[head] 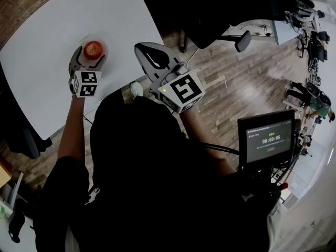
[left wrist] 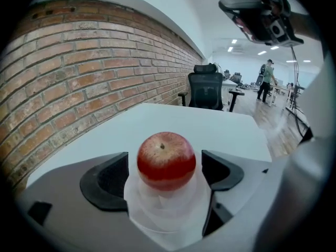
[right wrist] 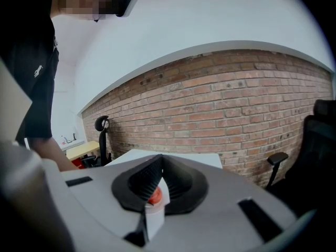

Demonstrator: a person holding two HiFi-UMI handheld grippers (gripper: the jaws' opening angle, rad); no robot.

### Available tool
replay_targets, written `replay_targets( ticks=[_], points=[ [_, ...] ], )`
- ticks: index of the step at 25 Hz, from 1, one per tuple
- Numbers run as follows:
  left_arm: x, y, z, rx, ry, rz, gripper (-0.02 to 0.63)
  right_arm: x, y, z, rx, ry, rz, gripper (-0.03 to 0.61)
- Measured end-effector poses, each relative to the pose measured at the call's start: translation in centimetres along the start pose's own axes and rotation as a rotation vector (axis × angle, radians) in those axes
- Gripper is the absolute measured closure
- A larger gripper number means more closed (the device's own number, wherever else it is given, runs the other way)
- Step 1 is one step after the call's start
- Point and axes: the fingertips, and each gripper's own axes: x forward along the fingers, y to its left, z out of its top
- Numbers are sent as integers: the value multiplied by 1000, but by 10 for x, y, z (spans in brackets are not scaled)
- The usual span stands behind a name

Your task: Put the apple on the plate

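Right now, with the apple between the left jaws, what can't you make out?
Plate: in the left gripper view the apple and the body of the left gripper cover much of it; in the head view it fades into the white table.
Apple's underside: hidden in every view.
Apple, right gripper view: the shut jaws of the right gripper leave only a red sliver.
Screen text: too small, head view.

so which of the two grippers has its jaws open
The left gripper: its jaws stand apart on either side of the apple, with a gap on both sides. The right gripper has its jaws closed together.
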Motion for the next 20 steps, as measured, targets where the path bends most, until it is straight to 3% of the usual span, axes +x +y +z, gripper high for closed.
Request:
replay_targets(
  ticks=[9, 13, 17, 20],
  points=[
    [-55, 5, 33, -109, -115, 100, 189, -5, 20, 5, -33, -42, 96, 575],
    [-91, -2, 49, -137, -160, 124, 331, -16, 36, 14, -48, -75, 147, 575],
    [-118, -3, 63, -163, -199, 172, 412, -19, 43, 17, -53, -98, 187, 575],
    [-141, -6, 75, -211, -239, 195, 540, -23, 46, 16, -56, -109, 212, 575]
  ],
)
